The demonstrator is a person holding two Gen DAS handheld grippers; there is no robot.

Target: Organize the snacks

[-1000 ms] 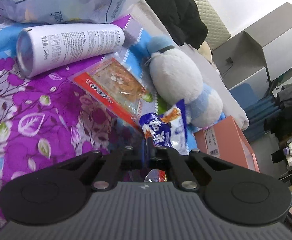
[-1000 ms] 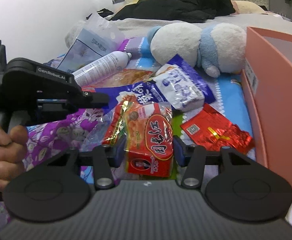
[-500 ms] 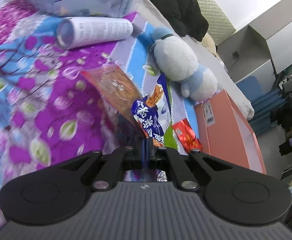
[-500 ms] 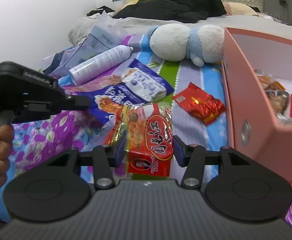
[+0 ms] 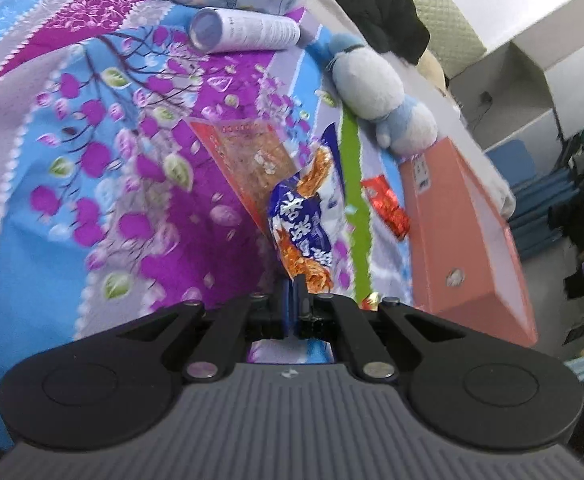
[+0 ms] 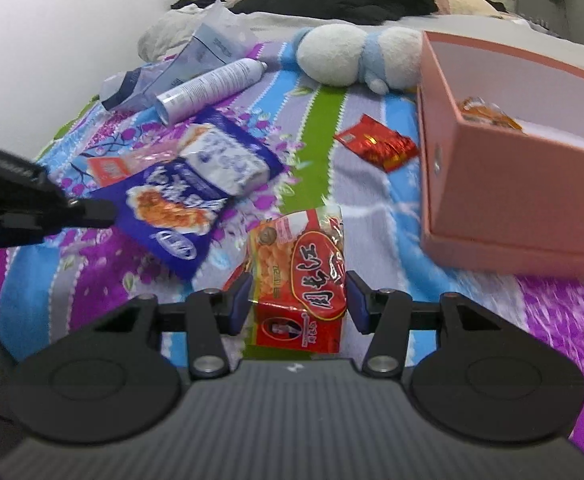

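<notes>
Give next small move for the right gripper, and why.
Probably carry the red snack pack on over the pink box rim, then open. The right gripper holds the pack clear of the bedspread, the box sits open to its right, and some snacks already lie inside.

You've got the blue packet pinched by its edge, hanging clear of the bedspread. The red packet sits upright between your right pads. A small red foil packet lies flat at one o'clock, just beside the pink box, which is open with snacks inside.
</notes>
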